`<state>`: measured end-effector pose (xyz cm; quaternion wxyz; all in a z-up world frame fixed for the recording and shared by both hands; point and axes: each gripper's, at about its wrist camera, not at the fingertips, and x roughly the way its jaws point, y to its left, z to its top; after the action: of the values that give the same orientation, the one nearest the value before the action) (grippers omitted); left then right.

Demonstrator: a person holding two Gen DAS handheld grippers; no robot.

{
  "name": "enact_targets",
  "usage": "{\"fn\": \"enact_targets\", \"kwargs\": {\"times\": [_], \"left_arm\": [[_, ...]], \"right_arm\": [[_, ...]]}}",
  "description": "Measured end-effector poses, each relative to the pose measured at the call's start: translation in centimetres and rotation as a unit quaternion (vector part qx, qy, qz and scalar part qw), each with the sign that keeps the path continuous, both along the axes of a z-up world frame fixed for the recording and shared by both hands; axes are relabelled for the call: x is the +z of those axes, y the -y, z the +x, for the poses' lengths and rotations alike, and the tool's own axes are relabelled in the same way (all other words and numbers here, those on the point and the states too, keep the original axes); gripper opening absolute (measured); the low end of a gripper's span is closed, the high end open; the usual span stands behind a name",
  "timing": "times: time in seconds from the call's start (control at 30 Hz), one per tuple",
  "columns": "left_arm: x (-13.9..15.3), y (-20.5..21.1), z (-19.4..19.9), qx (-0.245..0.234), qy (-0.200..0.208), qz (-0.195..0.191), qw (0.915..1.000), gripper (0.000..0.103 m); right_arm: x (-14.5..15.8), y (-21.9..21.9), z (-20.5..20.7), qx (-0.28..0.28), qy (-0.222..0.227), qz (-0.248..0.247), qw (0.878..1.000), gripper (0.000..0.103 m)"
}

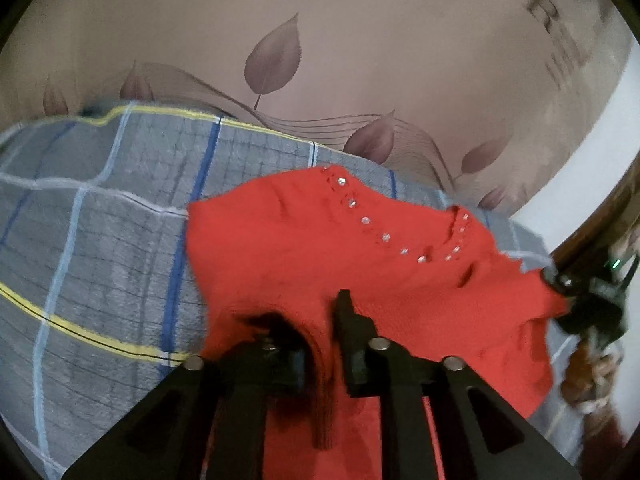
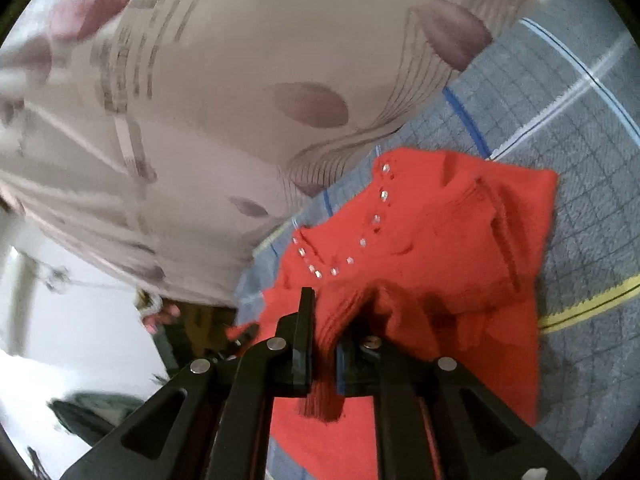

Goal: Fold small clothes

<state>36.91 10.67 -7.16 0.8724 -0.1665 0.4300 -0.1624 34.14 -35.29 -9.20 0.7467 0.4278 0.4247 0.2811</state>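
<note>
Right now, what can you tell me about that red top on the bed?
The red top is a small knitted garment with ribbed edges and a row of shiny studs curving below the neckline. It lies rumpled and partly doubled over on a grey checked blanket. Both tools' fingers have a ribbed edge between them, the left ones parted around it. Whether the right ones pinch it is unclear.

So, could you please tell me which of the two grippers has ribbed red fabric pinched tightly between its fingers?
The right gripper: its fingers squeeze a ribbed fold of the red sweater. The left gripper shows a gap around the fabric.
</note>
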Motion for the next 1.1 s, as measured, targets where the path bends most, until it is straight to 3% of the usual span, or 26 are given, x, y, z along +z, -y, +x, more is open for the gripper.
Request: {"fn": "enact_targets", "kwargs": {"times": [0.07,0.13,0.2,0.23,0.37,0.53,0.67,0.83,0.97,1.03,1.07,1.1], "left_arm": [[-0.3,-0.9,0.6,0.015,-0.012,-0.052,0.9985,0.031],[-1.0,-2.3,1.2,0.044,-0.029,-0.109,0.9927,0.04],[-1.5,-3.4,1.8,0.07,-0.036,-0.157,0.9845,0.041],[-1.6,-3.8,2.0,0.081,-0.037,-0.165,0.9822,0.042],[-1.1,-4.1,2.5,0.11,-0.017,-0.115,0.9871,0.047],[-0.5,-5.2,1.1,0.11,-0.004,-0.103,0.9886,0.049],[-0.3,-5.8,-2.5,0.069,0.001,-0.087,0.9938,0.05],[-1.0,-4.7,-8.1,0.01,-0.002,-0.054,0.9985,0.051],[-2.0,-4.3,-11.7,-0.001,0.008,-0.051,0.9987,0.052],[-2.9,-4.4,-12.7,0.007,0.009,-0.058,0.9983,0.054],[-3.1,-4.4,-13.1,0.01,0.014,-0.056,0.9983,0.054],[-3.1,-4.4,-13.4,0.013,0.024,-0.057,0.998,0.054]], "right_arm": [[-0.7,1.1,0.2,-0.024,-0.001,0.039,0.999,0.018],[-1.9,2.3,0.3,-0.053,-0.011,0.094,0.994,0.037],[-3.0,3.5,0.3,-0.085,-0.011,0.146,0.986,0.044],[-3.3,3.9,0.3,-0.096,-0.01,0.156,0.983,0.044],[-3.6,4.4,0.1,-0.103,-0.008,0.154,0.983,0.045],[-2.3,3.7,-1.8,-0.067,0.0,0.087,0.994,0.047],[-0.6,3.3,-6.3,-0.036,0.02,0.002,0.999,0.052],[0.4,2.7,-11.1,-0.011,0.038,-0.096,0.995,0.052],[0.1,0.7,-12.4,0.028,0.046,-0.165,0.985,0.052],[-0.5,-0.1,-12.3,0.034,0.043,-0.189,0.98,0.045],[-1.0,-0.5,-12.1,0.036,0.034,-0.202,0.978,0.017],[-1.4,-0.6,-11.9,0.035,0.022,-0.208,0.977,0.008]]}}
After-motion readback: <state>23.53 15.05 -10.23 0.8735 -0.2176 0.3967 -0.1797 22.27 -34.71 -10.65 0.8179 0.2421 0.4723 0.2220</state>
